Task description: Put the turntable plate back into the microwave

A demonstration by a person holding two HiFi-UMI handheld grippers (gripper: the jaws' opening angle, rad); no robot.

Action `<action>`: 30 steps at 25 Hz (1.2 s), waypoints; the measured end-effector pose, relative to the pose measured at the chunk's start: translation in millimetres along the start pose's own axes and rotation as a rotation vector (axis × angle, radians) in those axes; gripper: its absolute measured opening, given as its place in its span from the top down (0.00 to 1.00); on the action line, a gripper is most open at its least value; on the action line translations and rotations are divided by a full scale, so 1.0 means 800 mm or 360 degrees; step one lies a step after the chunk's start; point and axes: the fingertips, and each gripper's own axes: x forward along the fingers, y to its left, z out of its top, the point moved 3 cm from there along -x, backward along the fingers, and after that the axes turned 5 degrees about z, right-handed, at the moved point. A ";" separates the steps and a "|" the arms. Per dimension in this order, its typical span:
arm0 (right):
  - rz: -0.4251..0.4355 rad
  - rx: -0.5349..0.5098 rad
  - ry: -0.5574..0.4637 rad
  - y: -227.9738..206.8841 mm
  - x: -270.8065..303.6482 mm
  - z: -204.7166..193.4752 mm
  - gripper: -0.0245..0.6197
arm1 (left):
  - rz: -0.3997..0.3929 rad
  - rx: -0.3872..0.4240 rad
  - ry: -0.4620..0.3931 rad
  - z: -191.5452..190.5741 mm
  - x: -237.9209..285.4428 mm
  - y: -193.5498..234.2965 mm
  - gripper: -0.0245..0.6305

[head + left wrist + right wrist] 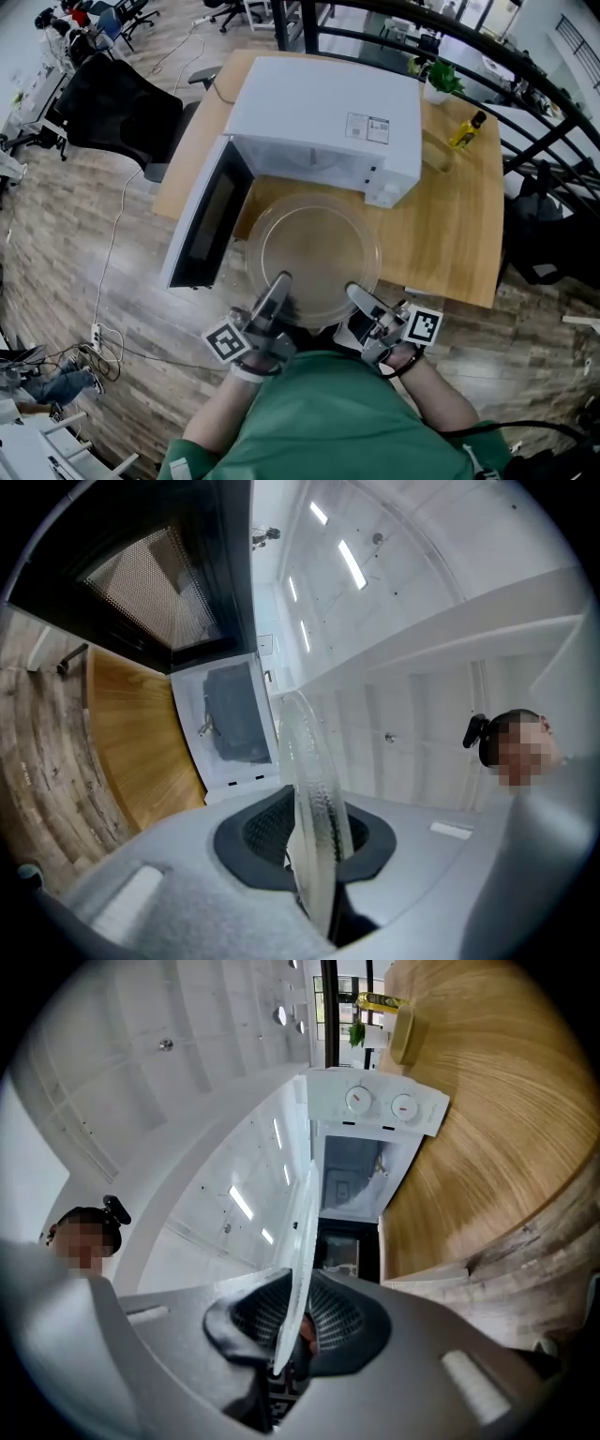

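Observation:
A clear round glass turntable plate hangs level in front of the white microwave, just before its open mouth. My left gripper is shut on the plate's near-left rim and my right gripper is shut on its near-right rim. In the left gripper view the plate runs edge-on between the dark pads. The right gripper view shows the plate's edge pinched between the pads, with the microwave's cavity and its two dials straight ahead. The microwave door stands swung open to the left.
The microwave sits on a wooden table. A yellow bottle and a small green plant stand at the table's far right corner. A black office chair is left of the table. Black railing runs behind.

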 end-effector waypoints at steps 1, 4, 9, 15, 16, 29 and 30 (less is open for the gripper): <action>0.0002 0.0000 0.0000 -0.002 0.003 0.002 0.87 | 0.0002 -0.0001 -0.0001 0.003 0.002 0.002 0.89; -0.0010 -0.0009 0.0004 -0.009 0.015 0.008 0.87 | 0.0018 -0.0022 -0.0003 0.013 0.007 0.015 0.89; -0.0045 -0.0016 -0.0028 -0.017 0.040 0.024 0.87 | 0.0030 -0.0069 0.0028 0.038 0.026 0.037 0.88; -0.0120 -0.0030 -0.0080 -0.035 0.064 0.047 0.88 | 0.0028 -0.0088 0.0105 0.062 0.057 0.063 0.88; -0.0135 -0.0029 -0.0089 -0.039 0.068 0.049 0.88 | 0.0035 -0.0099 0.0122 0.066 0.061 0.068 0.88; -0.0255 -0.0084 -0.0113 -0.103 0.122 0.092 0.87 | 0.0047 -0.0184 0.0189 0.120 0.115 0.141 0.88; -0.0261 -0.0087 -0.0112 -0.107 0.126 0.095 0.87 | 0.0048 -0.0191 0.0189 0.123 0.119 0.146 0.88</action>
